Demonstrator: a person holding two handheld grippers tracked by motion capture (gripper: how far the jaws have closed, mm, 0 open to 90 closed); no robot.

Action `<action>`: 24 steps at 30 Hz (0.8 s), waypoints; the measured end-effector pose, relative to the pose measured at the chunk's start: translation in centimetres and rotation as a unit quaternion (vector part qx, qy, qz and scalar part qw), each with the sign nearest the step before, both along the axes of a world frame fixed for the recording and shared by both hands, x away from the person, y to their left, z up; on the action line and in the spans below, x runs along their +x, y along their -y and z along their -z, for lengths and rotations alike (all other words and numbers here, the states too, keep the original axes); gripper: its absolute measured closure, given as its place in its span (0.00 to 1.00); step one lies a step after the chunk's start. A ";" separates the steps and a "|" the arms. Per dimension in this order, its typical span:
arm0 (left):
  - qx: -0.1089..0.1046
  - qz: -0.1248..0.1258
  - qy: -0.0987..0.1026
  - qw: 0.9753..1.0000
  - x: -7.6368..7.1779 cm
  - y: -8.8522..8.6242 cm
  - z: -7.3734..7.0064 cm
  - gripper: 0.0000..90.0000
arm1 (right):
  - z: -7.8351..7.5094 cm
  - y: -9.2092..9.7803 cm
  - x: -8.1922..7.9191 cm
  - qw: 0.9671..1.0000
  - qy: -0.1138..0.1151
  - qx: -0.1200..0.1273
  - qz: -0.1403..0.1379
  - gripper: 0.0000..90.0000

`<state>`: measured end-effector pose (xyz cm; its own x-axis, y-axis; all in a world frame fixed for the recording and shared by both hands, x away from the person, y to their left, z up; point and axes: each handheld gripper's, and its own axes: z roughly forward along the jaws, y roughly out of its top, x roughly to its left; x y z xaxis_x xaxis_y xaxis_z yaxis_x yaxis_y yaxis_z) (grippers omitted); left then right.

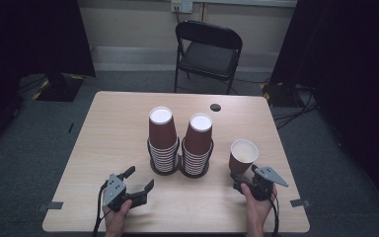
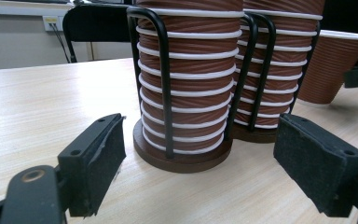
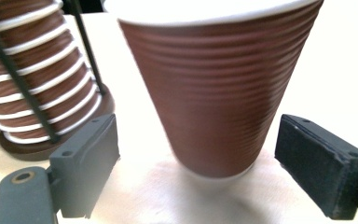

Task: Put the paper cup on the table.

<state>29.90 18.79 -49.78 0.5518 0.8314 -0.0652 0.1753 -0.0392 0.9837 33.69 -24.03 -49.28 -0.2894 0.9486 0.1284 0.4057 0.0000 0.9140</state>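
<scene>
Two tall stacks of brown ribbed paper cups, the left stack [image 1: 162,140] [image 2: 186,79] and the right stack [image 1: 197,145] [image 2: 279,60], stand in a black wire holder [image 1: 180,171] [image 2: 163,70] at the table's middle. A single brown cup [image 1: 242,155] [image 3: 214,93] [image 2: 333,65] stands upright to their right. My right gripper [image 1: 244,174] [image 3: 205,156] is open just behind this cup, with a pad on either side and a gap to each. My left gripper [image 1: 139,178] [image 2: 200,158] is open and empty, low on the table, facing the left stack's base.
A black folding chair [image 1: 207,49] stands beyond the wooden table [image 1: 118,128]. A dark round hole [image 1: 215,107] sits near the table's far edge. Dark curtains hang at both sides. Bare tabletop lies left of the stacks and along the front edge.
</scene>
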 end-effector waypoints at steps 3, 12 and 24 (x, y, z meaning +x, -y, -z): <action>0.001 -0.001 0.000 1.000 0.0 0.0 0.0 0.18 | 0.1 -0.2 -0.7 1.000 0.007 0.003 -0.001 0.15; 0.025 -0.017 -0.011 0.999 -0.5 1.0 -0.1 0.18 | -0.6 -2.9 -3.0 0.997 0.067 0.013 -0.040 0.16; -0.001 -0.043 -0.002 0.999 -0.9 0.6 0.0 0.18 | -0.5 -7.3 -3.5 0.990 0.085 0.022 -0.112 0.16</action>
